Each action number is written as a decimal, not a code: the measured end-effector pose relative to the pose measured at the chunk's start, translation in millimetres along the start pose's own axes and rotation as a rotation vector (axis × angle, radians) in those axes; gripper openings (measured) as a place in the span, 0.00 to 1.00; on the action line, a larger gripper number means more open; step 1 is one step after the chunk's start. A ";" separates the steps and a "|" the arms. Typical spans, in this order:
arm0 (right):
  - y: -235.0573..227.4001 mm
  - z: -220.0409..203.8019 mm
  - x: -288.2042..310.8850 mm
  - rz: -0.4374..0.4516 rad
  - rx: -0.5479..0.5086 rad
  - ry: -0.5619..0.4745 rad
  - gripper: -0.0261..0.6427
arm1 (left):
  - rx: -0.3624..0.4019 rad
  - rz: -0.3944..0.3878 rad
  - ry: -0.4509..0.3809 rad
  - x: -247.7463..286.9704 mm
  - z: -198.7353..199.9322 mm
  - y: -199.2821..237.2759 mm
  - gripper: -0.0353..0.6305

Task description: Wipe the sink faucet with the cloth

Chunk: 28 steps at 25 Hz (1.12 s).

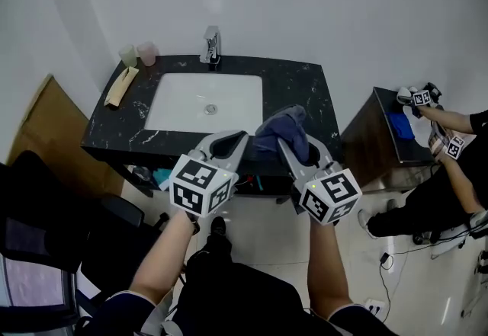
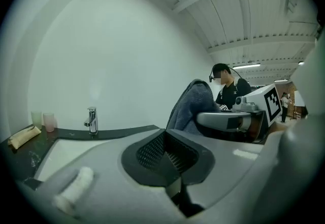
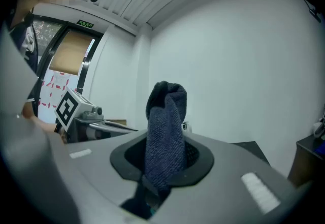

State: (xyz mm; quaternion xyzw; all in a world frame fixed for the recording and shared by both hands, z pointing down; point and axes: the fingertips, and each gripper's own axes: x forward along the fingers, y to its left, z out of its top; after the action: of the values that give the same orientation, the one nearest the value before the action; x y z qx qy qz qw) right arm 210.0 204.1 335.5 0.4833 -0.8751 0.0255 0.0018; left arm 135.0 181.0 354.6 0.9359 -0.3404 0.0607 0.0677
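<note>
A chrome faucet (image 1: 211, 46) stands at the back of a white sink basin (image 1: 179, 102) set in a black marble counter (image 1: 305, 94); the same faucet (image 2: 92, 120) shows far left in the left gripper view. My right gripper (image 1: 293, 145) is shut on a dark blue cloth (image 1: 280, 131), which sticks up bunched between its jaws (image 3: 165, 131). My left gripper (image 1: 227, 144) is shut with nothing in it, beside the right one. Both hover in front of the counter's front edge, short of the basin. The blue cloth (image 2: 193, 108) also appears to the left gripper's right.
Two cups (image 1: 139, 55) and a beige folded cloth (image 1: 120, 86) sit on the counter's left end. A dark side table (image 1: 385, 132) stands to the right, where another person (image 1: 446, 174) works with grippers. A brown board (image 1: 42, 110) leans at left; a black chair (image 1: 53, 235) is beside me.
</note>
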 end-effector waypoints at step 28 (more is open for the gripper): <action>-79.1 -38.0 249.5 -0.024 0.050 0.173 0.15 | -0.116 -0.001 0.052 109.1 -11.0 231.7 0.05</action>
State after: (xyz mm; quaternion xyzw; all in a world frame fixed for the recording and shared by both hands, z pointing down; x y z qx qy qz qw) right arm 143.1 -47.2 383.7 0.4895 -0.8649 0.0891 0.0658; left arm 67.7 -61.6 402.7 0.9286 -0.3412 0.0654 0.1309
